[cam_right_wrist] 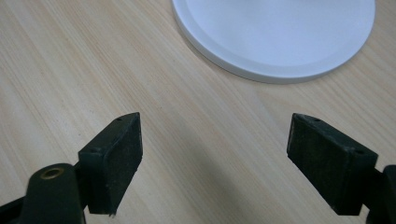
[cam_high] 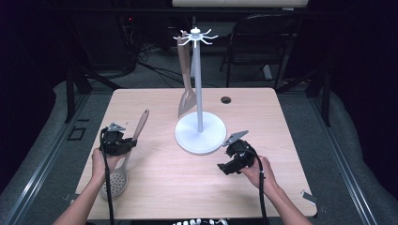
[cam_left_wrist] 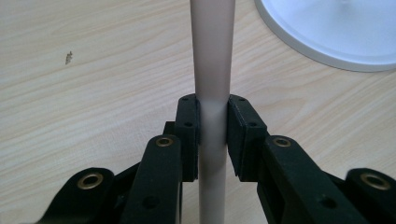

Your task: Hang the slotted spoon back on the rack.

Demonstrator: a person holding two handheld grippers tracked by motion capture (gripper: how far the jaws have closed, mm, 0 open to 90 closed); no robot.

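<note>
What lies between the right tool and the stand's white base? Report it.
Bare wooden tabletop separates the open right tool from the white base, as the right gripper view shows.

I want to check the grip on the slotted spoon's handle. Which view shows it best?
The left gripper view: the left gripper pads clamp the slotted spoon handle on both sides. The high view shows the whole spoon from afar, with the grip hidden.

1. I work in what looks like a lab or recording studio: black curtains all round.
2. Cables [cam_high: 155, 70] trail across the grey floor at 11 o'clock.
3. A folding chair [cam_high: 263, 42] stands at 1 o'clock behind my table [cam_high: 155, 187].
</note>
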